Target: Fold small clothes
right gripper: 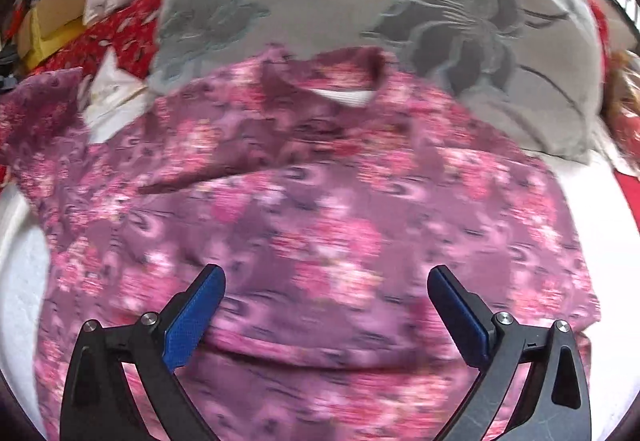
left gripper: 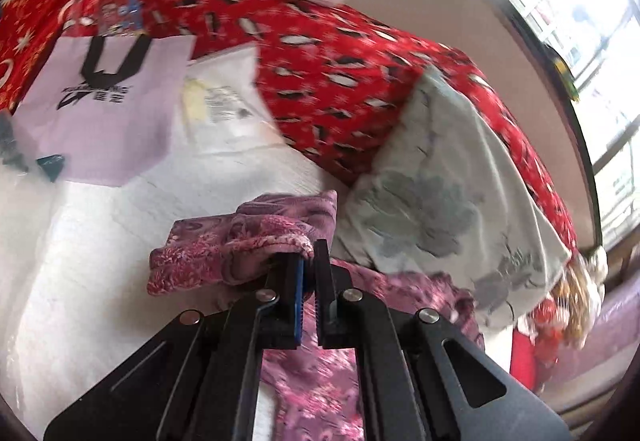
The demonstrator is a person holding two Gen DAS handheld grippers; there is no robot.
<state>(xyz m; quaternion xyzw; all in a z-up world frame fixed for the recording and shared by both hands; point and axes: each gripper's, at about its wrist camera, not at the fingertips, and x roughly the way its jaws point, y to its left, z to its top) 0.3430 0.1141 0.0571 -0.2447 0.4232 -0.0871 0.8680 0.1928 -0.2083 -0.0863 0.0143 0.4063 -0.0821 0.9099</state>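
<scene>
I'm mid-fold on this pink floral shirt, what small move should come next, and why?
Probably carry the left gripper, shut on a bunched edge of the floral shirt, across the shirt's body. The right gripper is open above the spread fabric, gripping nothing, so it could lower to pin it.

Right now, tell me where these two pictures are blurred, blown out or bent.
Left wrist view: the window is blown out and curves with the fisheye; the red penguin-print quilt smears, while the left gripper stays fairly crisp. Right wrist view: the purple floral shirt shows sideways motion smear; the right gripper is sharper.
</scene>
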